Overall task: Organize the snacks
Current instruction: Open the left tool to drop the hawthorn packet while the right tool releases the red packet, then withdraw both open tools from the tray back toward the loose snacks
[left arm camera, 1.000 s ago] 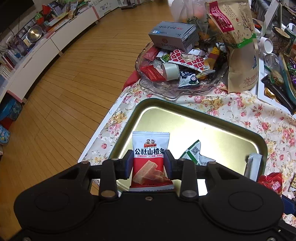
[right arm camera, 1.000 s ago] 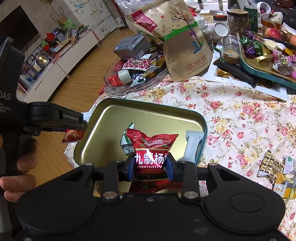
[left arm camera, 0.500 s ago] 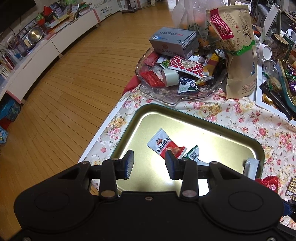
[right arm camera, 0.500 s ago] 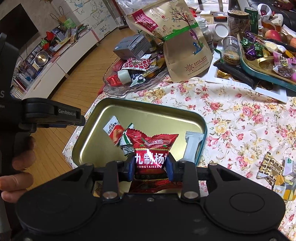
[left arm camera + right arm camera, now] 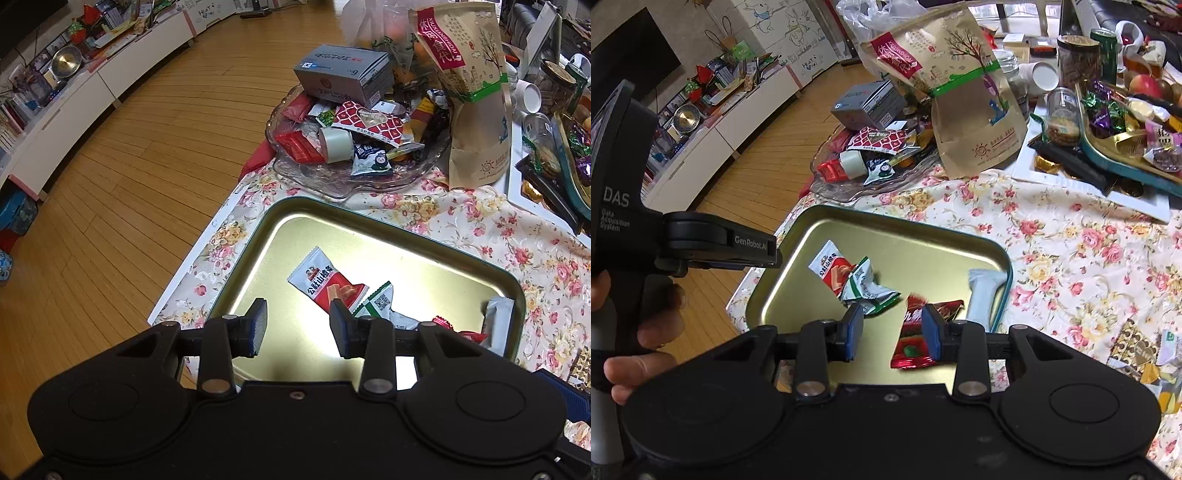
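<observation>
The red packet (image 5: 916,334) lies in the tin (image 5: 897,221), between the right gripper (image 5: 892,330)'s opening jaws and against the right-hand pad. Let it drop clear before lifting away. The left gripper (image 5: 297,326) hangs open and empty, the orange packet (image 5: 327,284) just ahead.

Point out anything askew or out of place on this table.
Loose wrappers lie scattered on the floral cloth outside the gold tin tray. A tape roll sits among snacks in the glass dish.
</observation>
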